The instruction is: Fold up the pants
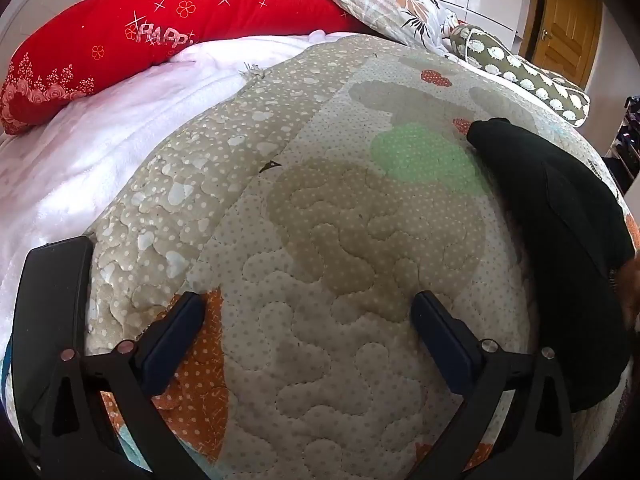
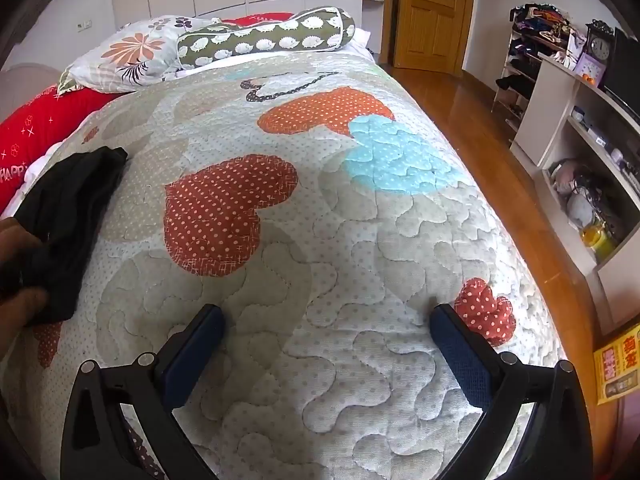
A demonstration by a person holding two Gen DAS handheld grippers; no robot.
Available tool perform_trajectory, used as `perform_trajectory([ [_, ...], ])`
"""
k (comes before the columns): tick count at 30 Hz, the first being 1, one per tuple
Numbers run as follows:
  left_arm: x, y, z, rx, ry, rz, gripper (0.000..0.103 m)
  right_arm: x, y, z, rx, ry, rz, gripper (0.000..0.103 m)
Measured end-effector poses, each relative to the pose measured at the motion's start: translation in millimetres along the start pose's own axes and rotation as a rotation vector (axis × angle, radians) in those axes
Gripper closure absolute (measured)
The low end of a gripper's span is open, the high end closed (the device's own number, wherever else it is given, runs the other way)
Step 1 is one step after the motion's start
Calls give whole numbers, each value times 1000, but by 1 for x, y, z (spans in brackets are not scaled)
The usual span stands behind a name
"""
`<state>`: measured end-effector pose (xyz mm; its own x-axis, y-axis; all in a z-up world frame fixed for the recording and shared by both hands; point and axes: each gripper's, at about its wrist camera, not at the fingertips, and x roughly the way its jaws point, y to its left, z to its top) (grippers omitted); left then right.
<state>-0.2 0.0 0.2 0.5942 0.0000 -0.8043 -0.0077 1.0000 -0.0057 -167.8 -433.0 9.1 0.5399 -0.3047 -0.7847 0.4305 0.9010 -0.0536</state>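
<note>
At the far left of the left wrist view a red pillow (image 1: 120, 28) with white flowers and lettering lies along the head of the bed, on a pale pink blanket (image 1: 100, 132). Just right of that, a patchwork quilt (image 1: 320, 240) with stitched swirls and dotted patches covers the bed. The left tongs (image 1: 308, 320) hang over bare quilt, tilted downward, their two dark fingers spread wide with nothing between them. Further right, the black pants (image 1: 560, 216) lie bunched in a long heap on the quilt, well clear of the left tongs; a hand (image 1: 626, 280) shows at the picture's right edge, touching the heap's near end (only a sliver of it is visible). Behind the pants sit a floral pillow (image 1: 392, 4) and an olive bolster (image 1: 520, 76).

In the right wrist view the same pants (image 2: 68, 216) sit at the left edge, the hand (image 2: 20, 276) gripping their near end. To their right, red, orange and blue heart patches mark the quilt (image 2: 320, 280). The right tongs (image 2: 328, 332) hover over it, released and empty, apart from the pants. Right of the bed are wooden floor (image 2: 500, 152), a wooden door (image 2: 432, 12) and white shelves (image 2: 576, 152).
</note>
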Motion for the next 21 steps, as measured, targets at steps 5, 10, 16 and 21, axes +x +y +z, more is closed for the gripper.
perform_trajectory([
  [5, -3, -2, 0, 1, -1, 2, 0, 0, 0, 0, 1, 0, 1, 0],
  [10, -1, 0, 0, -4, 3, -5, 0, 0, 0, 0, 0, 1, 1, 0],
  [16, -1, 0, 0, -5, 4, -6, 0, 0, 0, 0, 1, 1, 1, 0],
  [21, 0, 0, 0, -5, 4, -6, 0, 1, 0, 0, 1, 0, 1, 0],
])
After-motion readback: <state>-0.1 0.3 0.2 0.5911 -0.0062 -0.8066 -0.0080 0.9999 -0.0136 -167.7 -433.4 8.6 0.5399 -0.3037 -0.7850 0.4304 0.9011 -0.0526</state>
